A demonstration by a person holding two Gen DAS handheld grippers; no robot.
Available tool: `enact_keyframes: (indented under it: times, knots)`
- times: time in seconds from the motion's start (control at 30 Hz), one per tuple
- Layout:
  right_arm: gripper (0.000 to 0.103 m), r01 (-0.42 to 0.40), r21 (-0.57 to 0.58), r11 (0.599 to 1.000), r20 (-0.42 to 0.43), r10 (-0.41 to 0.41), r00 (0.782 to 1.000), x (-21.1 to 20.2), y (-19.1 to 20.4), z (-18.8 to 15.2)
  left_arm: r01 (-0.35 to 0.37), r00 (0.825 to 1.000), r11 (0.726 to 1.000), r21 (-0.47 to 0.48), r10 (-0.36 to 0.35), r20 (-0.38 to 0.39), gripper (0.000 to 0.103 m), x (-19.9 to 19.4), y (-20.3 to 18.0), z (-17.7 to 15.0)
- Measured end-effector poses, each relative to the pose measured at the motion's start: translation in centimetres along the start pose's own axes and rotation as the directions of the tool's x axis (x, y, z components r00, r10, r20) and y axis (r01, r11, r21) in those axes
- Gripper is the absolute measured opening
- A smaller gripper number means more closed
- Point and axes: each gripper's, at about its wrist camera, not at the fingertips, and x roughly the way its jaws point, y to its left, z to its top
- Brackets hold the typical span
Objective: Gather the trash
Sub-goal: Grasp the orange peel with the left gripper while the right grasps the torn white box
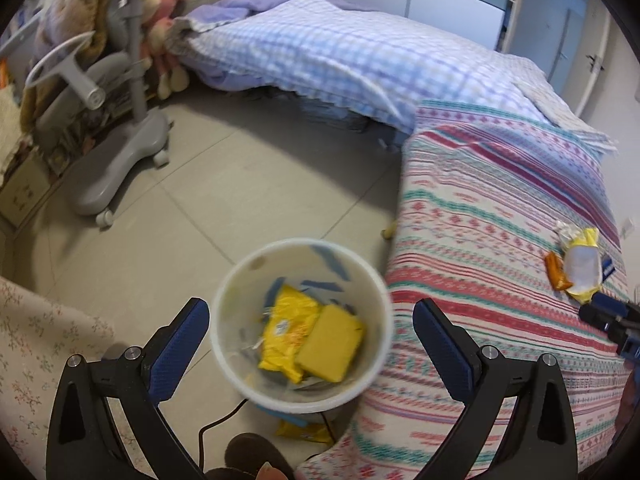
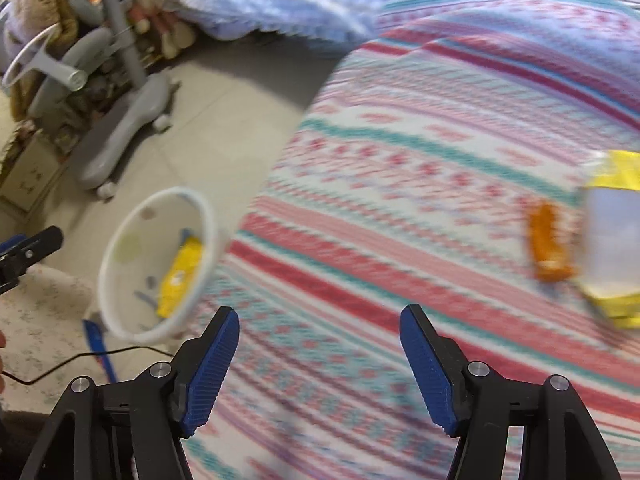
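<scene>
A white trash bin [image 1: 224, 340] [image 2: 120, 240] stands on the floor beside the bed. Inside it lie a yellow wrapper [image 1: 286, 328] [image 2: 178, 276] and a yellow sponge-like block [image 1: 330, 346]. My left gripper [image 1: 310, 312] hangs wide open above the bin, with nothing between its fingers. My right gripper [image 2: 320, 322] is open over the striped blanket [image 1: 480, 240] [image 2: 400, 200], holding nothing. On the blanket lie an orange wrapper [image 1: 556, 272] [image 2: 548, 240] and a yellow-and-white packet [image 1: 582, 258] [image 2: 612, 232], to the right of the right gripper. A yellow wrapper [image 1: 304, 432] lies on the floor by the bin's base.
A grey wheeled chair base [image 1: 120, 160] [image 2: 120, 136] stands on the tiled floor at the left. A checked blue quilt [image 1: 320, 56] covers the far bed. A black cable [image 1: 224, 420] runs past the bin. A floral cloth [image 1: 40, 360] lies at the lower left.
</scene>
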Motion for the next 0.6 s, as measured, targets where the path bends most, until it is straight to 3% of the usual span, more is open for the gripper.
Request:
enact_keyframes:
  times: [0.4, 0.6]
  knots:
    - [0.076, 0.082, 0.172, 0.982, 0.113, -0.102, 0.988, -5.1, -10.7, 0.2, 0.074, 0.997, 0.989, 0.131, -0.072, -0.014, 0.103, 0.9, -11.1, 0.7]
    - [0.077, 0.154, 0.250, 0.956, 0.120, -0.189, 0.975, -6.1, -16.0, -0.9, 0.140, 0.990, 0.964, 0.225, -0.137, -0.025, 0.103, 1.8, -17.8, 0.6]
